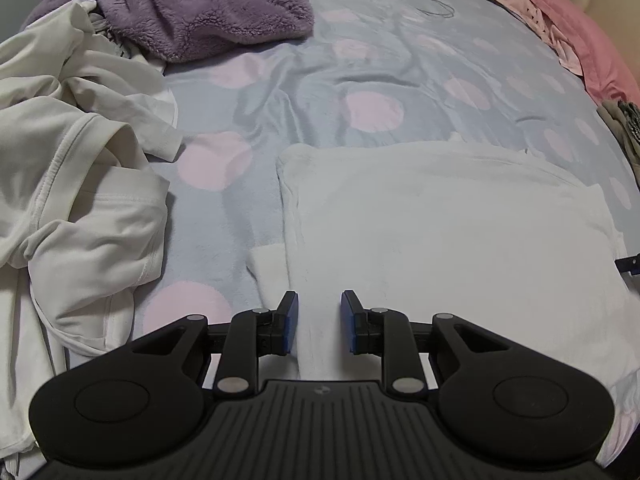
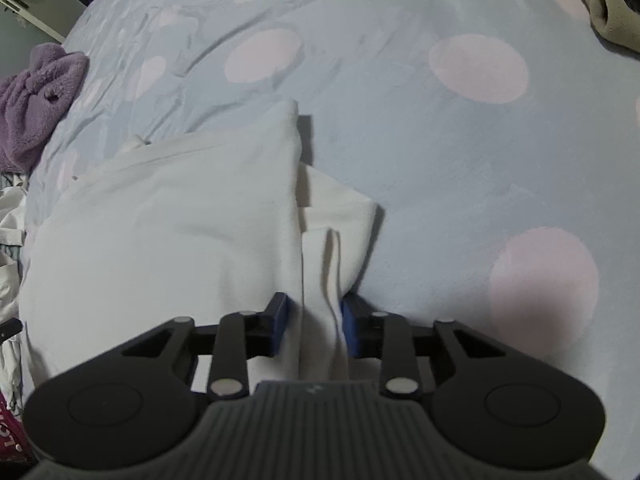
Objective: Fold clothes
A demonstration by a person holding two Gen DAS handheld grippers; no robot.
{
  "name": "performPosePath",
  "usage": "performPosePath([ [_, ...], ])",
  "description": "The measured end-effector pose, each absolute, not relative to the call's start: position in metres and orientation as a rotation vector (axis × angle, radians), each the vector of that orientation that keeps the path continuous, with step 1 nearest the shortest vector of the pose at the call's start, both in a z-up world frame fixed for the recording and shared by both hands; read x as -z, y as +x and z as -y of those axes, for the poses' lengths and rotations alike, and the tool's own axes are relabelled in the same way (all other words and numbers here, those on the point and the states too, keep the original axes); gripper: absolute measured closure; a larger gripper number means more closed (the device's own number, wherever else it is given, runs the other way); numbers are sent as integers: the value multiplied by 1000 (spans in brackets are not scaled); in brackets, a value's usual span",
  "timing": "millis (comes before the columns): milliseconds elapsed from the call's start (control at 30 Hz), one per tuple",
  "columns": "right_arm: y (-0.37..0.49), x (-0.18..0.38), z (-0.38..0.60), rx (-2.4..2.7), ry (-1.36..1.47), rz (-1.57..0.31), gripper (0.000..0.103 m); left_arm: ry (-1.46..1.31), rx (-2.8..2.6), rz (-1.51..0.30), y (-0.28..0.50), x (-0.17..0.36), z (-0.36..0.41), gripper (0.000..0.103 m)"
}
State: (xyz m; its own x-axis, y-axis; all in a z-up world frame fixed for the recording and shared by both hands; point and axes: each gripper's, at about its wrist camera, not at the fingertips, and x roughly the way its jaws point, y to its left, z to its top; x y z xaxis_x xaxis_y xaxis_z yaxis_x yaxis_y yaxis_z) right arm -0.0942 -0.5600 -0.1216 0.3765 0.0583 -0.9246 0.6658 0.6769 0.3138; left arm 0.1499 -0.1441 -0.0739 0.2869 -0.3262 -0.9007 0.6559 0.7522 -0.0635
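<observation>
Left wrist view looks down over a bed (image 1: pixel 400 60) covered in a pale blue blanket with large pink dots. A white garment (image 1: pixel 440 232), already folded into a rough rectangle, lies flat on the blanket straight ahead. The left gripper (image 1: pixel 319 322) hangs above the garment's near left edge, its fingers (image 1: pixel 289 322) a little apart; white cloth shows in the gap, but I cannot tell whether the blue pads are pinching it.

Right wrist view shows the same white garment from its other side. The right gripper (image 2: pixel 314 322) has its fingers (image 2: pixel 352 326) clamped on a bunched fold of the white cloth at the near right corner. With a gripper at each near corner, the aim is probably to lift that edge evenly for the next fold.

To the left lie a heap of cream clothes (image 1: pixel 72 184) and a fluffy purple garment (image 1: pixel 200 12), probably waiting their turn. A pink pillow (image 1: pixel 592 40) lies at the far right.

A scrap of pink packaging (image 2: pixel 10 436) shows white lettering, too cropped to read. No other writing is visible.
</observation>
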Motion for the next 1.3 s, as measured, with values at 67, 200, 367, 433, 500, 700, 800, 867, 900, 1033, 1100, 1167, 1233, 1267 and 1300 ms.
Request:
performPosePath([
  [67, -91, 121, 556, 445, 745, -1139, 84, 352, 670, -1096, 149, 73, 143, 81],
  [200, -88, 106, 547, 447, 685, -1142, 87, 353, 665, -1085, 147, 70, 139, 82],
  [367, -85, 71, 530, 407, 677, -1096, 87, 302, 704, -1107, 144, 65, 132, 81],
  [433, -84, 56, 520, 377, 682, -1072, 87, 313, 716, -1091, 141, 62, 131, 82],
  [500, -79, 42, 507, 342, 681, -1050, 88, 314, 722, -1083, 139, 60, 128, 82],
  [700, -53, 10, 463, 219, 693, -1000, 88, 273, 746, -1077, 138, 55, 118, 82],
  [800, -34, -2, 439, 155, 696, -983, 88, 237, 778, -1093, 142, 56, 112, 82],
  [867, -18, -6, 425, 116, 699, -977, 88, 215, 801, -1099, 143, 58, 109, 83],
  [900, -10, -7, 418, 96, 701, -977, 88, 210, 809, -1098, 143, 58, 108, 83],
  [1033, 23, -5, 391, 17, 709, -988, 89, 199, 823, -1090, 144, 58, 106, 83],
  [1100, 38, -3, 375, -24, 710, -994, 89, 198, 817, -1091, 145, 58, 105, 83],
  [1167, 53, 0, 358, -66, 712, -1005, 89, 197, 809, -1092, 147, 58, 102, 83],
  [1233, 68, 5, 341, -107, 710, -1021, 89, 192, 800, -1096, 149, 59, 98, 83],
  [1267, 75, 8, 332, -122, 704, -1028, 89, 189, 795, -1099, 151, 60, 96, 83],
  [1300, 81, 11, 323, -135, 696, -1034, 89, 187, 790, -1101, 152, 60, 94, 83],
])
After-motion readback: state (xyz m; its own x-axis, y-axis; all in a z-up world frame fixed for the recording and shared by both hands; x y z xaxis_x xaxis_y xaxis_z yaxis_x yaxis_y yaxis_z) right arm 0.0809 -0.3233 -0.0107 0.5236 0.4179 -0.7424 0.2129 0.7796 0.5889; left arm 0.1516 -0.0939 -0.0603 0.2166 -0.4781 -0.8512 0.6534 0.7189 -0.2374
